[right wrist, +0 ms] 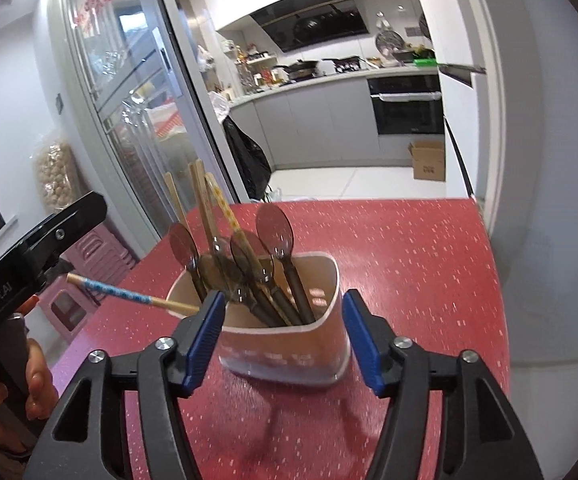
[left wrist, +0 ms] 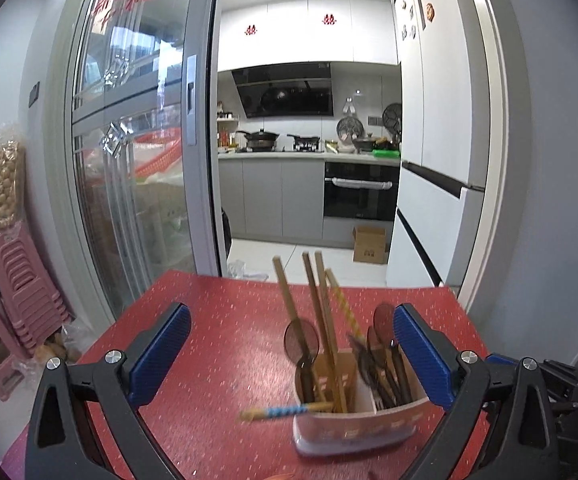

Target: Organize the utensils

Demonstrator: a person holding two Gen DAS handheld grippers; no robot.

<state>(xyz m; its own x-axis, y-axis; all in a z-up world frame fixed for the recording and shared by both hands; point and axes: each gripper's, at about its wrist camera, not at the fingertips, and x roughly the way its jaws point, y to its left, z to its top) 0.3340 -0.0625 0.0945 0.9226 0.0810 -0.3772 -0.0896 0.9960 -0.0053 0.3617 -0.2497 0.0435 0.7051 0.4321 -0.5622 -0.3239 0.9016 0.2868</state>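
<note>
A white utensil holder (right wrist: 285, 354) (left wrist: 353, 428) stands on the red table (right wrist: 409, 264). It holds several brown spoons (right wrist: 275, 230) and wooden chopsticks (right wrist: 203, 200). One chopstick with a blue-patterned end (right wrist: 129, 293) (left wrist: 285, 411) lies tilted over the holder's left rim, sticking out sideways. My right gripper (right wrist: 283, 338) is open, its blue pads either side of the holder without touching it. My left gripper (left wrist: 293, 354) is open and empty, with the holder between its fingers toward the right pad. The left gripper's body also shows in the right wrist view (right wrist: 29, 256).
Pink plastic stools (left wrist: 13, 296) stand stacked left of the table beside a glass sliding door (left wrist: 137, 160). Beyond the table's far edge (left wrist: 289, 280) is the kitchen floor with a cardboard box (left wrist: 369, 244). A white wall (right wrist: 549, 200) is on the right.
</note>
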